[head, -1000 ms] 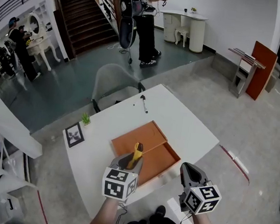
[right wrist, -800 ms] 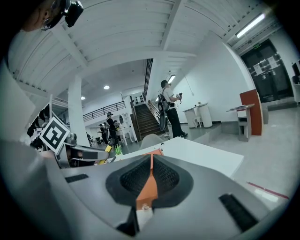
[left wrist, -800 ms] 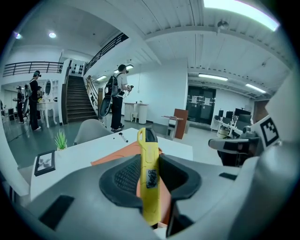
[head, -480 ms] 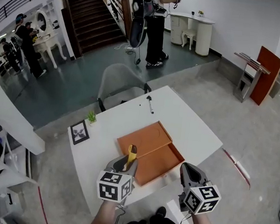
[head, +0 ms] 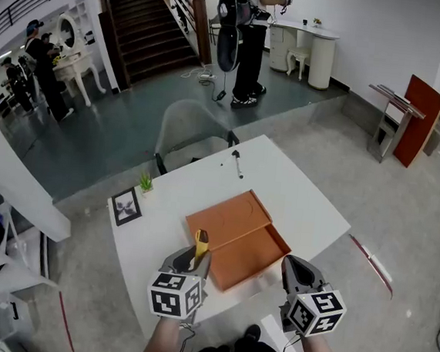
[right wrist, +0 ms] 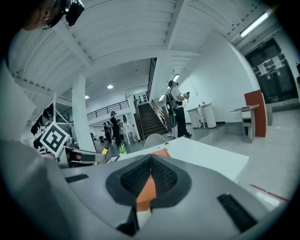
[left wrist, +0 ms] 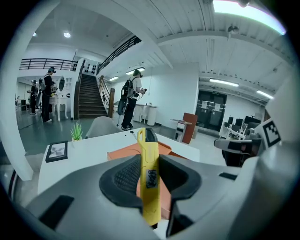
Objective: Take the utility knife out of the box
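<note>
A yellow utility knife (head: pixel 200 244) stands upright between the jaws of my left gripper (head: pixel 194 259), which is shut on it near its lower half. In the left gripper view the knife (left wrist: pixel 149 173) rises past the dark pads (left wrist: pixel 123 178), its black tip pointing up. It hangs over the white table (head: pixel 303 199), just off the near left edge of the open orange box (head: pixel 237 235). My right gripper (head: pixel 293 268) hovers at the table's near right edge, shut with nothing in it. In the right gripper view the box (right wrist: pixel 161 153) shows past the closed jaws of the right gripper (right wrist: pixel 151 161).
A black pen (head: pixel 237 164) lies at the table's far side. A small picture frame (head: pixel 126 206) and a tiny green plant (head: pixel 146 181) stand at the left corner. A grey chair (head: pixel 189 133) sits behind the table. A person (head: pixel 246 27) stands far off near the stairs.
My left gripper has carried the knife leftward and toward me, from above the box to just off its near left edge. The right gripper has stayed put.
</note>
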`<state>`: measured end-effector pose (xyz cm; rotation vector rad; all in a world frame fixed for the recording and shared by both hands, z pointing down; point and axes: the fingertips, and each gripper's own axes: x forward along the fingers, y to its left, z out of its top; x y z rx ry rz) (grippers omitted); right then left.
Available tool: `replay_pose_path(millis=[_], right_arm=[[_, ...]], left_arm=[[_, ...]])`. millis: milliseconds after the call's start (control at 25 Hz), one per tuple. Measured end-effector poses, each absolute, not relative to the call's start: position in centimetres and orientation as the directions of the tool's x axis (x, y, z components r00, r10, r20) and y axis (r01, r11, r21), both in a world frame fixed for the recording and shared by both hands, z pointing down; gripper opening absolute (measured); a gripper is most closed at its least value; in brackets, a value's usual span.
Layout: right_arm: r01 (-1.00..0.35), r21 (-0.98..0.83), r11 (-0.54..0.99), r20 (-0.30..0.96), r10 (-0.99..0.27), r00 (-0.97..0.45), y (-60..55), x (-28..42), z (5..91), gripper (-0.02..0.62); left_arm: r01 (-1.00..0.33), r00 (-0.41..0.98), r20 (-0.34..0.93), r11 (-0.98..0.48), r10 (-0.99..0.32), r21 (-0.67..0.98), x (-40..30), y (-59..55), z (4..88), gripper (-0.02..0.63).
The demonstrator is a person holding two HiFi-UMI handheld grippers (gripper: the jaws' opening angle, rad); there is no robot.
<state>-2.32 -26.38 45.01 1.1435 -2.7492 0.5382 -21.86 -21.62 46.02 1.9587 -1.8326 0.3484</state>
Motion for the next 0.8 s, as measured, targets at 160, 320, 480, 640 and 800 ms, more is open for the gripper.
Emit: replay_pose_path(millis=[160,320,480,640,800], right_arm=[[-0.700,-0.275,0.658,0.236,-0.660,-0.713,-26.25,-2.43,44.90,0.000],[-0.706,-0.263,0.658,0.248,-0.661,-0.708,-26.30,-2.37,44.97,0.000],[-0.704,-0.259,0.661,0.252,-0.658,-0.710,-26.34,-2.54,44.96,0.000],[-0.700,-0.255,0.667,0.253,-0.653,-0.714,-26.23,-2.82,44.95,0.000],[-0.701,-0.250,0.668,0.258,-0.651,-0.713,-26.38,-2.83,45.08,0.000]], left_arm=[[-0.990,0.086,0.466,-0.022,-0.881,0.141,-22.01,-21.45,46.20,0.117],[-0.989,0.081,0.466,-0.015,-0.881,0.145,-22.09,-21.35,46.24,0.117],[-0.989,0.079,0.464,-0.010,-0.883,0.149,-22.26,-21.42,46.22,0.117],[-0.988,0.079,0.461,-0.007,-0.884,0.157,-22.46,-21.41,46.30,0.117],[-0.987,0.082,0.463,-0.008,-0.883,0.159,-22.40,-21.59,46.51,0.117]])
